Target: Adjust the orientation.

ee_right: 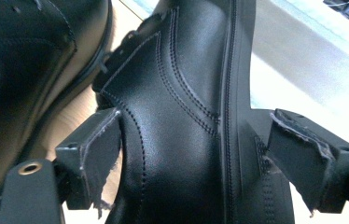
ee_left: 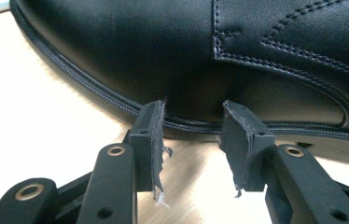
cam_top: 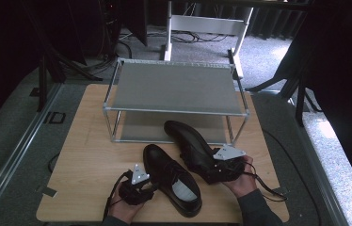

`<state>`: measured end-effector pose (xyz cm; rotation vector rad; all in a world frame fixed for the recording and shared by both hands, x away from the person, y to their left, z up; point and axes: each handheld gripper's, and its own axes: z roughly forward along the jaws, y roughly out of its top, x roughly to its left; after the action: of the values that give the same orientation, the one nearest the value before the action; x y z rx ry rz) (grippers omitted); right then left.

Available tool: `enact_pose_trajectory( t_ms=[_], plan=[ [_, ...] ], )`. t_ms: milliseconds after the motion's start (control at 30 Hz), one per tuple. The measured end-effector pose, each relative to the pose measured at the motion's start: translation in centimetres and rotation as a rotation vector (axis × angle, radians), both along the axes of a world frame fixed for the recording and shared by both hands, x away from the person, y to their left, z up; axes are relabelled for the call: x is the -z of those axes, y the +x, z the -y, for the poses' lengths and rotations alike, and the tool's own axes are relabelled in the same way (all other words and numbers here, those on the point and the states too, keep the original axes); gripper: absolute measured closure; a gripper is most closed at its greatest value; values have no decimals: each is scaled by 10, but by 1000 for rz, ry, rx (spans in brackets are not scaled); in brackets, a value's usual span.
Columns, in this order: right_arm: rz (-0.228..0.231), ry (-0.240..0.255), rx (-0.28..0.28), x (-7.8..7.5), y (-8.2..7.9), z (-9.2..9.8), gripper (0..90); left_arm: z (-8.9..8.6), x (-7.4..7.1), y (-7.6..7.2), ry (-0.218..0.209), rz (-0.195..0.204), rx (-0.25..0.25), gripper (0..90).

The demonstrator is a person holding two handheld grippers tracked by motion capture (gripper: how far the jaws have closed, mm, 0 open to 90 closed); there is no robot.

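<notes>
Wooden table, right tongs astride tilted shoe, left tongs beside other shoe

No lettering, brand mark or number can be read anywhere on the scene. The two black shoes carry stitching but no legible label; the pale insole of the nearer one is too small to make out. The metal rack and the wooden table bear no readable signs.
</notes>
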<state>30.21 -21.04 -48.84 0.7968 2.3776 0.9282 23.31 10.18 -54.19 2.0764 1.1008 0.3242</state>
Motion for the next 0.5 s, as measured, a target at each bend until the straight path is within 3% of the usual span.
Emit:
enact_pose_trajectory(
  t_ms=[100, 500],
  plan=[
    [14, -27, 8, 2, 1, -2, 145, 0, 0, 2, -1, -1, -1, 581],
    [-2, -28, 17, 0, 11, 2, 141, -2, 1, 6, -15, -8, 3, 561]
  ],
)
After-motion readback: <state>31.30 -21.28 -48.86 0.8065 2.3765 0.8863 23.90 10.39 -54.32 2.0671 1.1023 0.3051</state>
